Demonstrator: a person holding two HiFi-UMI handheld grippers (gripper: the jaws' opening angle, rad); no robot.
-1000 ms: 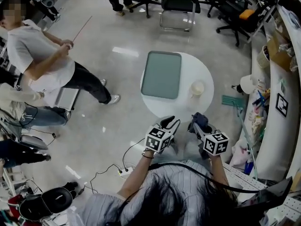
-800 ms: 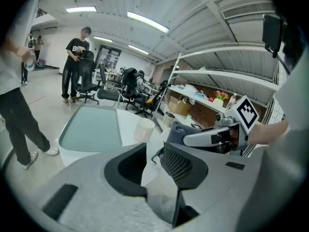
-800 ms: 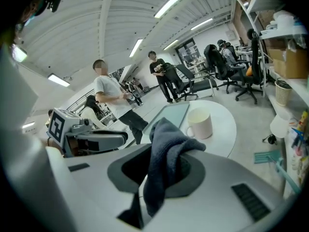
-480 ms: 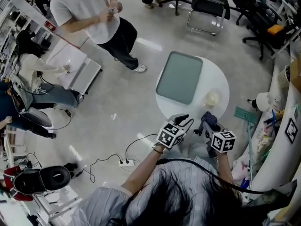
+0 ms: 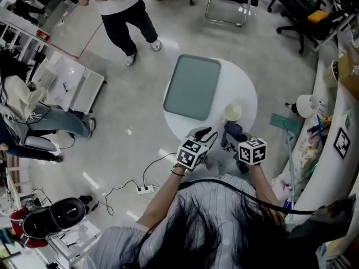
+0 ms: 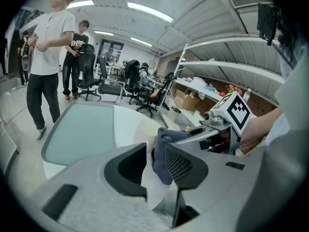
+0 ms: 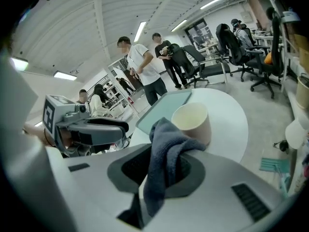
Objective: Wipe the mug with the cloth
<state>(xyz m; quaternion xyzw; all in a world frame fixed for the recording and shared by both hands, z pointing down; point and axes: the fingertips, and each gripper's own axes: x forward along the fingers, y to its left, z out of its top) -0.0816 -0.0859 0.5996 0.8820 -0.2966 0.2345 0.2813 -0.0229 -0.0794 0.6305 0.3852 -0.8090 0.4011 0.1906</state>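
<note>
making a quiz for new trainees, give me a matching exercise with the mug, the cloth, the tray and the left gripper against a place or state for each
Things:
1. cream round mug
2. dark blue fabric cloth
3. grey-green rectangular tray
4. left gripper

Places and states:
A. open, holding nothing
B. lying flat on the white round table
C. standing upright beside the tray
D. clamped in the right gripper

Pairs: 1-C; 2-D; 3-B; 4-A
</note>
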